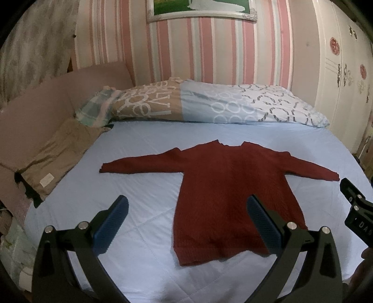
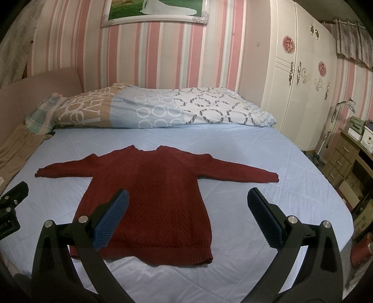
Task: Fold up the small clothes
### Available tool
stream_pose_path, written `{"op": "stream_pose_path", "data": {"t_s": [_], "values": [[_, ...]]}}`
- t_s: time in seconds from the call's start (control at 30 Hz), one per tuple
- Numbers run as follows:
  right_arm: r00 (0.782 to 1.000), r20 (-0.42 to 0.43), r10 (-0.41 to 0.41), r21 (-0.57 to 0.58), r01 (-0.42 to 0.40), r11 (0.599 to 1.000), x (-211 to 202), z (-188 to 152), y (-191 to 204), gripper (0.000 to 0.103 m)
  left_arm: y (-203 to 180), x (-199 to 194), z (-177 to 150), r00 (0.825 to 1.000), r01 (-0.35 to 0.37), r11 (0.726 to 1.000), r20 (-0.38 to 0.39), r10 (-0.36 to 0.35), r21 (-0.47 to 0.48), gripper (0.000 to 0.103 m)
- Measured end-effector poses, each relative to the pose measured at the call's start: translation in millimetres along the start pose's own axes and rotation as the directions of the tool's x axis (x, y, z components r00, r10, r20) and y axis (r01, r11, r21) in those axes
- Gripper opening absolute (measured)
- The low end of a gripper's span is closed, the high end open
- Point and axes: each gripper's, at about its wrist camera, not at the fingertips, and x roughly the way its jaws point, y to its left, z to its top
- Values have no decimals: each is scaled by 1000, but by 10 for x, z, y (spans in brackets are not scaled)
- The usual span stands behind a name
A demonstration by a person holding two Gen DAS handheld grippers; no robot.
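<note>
One red sweater (image 1: 223,186) lies flat on the bed (image 1: 144,144). Its front is down or up, I cannot tell which. Both sleeves stick straight out to the sides. The neck points to the far end of the bed, and the bottom hem is near the cameras. The bed has a light blue sheet with stitched lines on it.

The left tool (image 1: 186,223) hangs above the near part of the bed. Its two blue pads (image 1: 112,223) are spread wide and hold nothing. One pad is over the bare sheet and the other is over the lower part of the sweater. I cannot tell if any pad touches the cloth.

The right tool (image 2: 186,221) is spread wide too and holds nothing. Its left pad sits over the lower part of the sweater, and its right pad is over the blue sheet beside it. Each tool shows a bit at the edge of the other camera's view.

At the far end of the bed lies a folded quilt (image 1: 209,105) with rings and letters on it. A tan cloth (image 1: 58,153) lies at the left edge of the bed. Behind the bed is a wall with pink stripes (image 2: 163,53), and a picture frame (image 2: 153,14) hangs on it. A white wardrobe (image 2: 300,77) stands on the right.
</note>
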Motion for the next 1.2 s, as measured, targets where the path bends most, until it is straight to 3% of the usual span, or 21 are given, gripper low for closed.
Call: {"op": "stream_pose_path", "data": {"t_s": [1.2], "values": [[1000,-13,-5,-10,5,1000,36,7,6,100,-4,88,-100,999,-39,999,-13,39,1,102]]}}
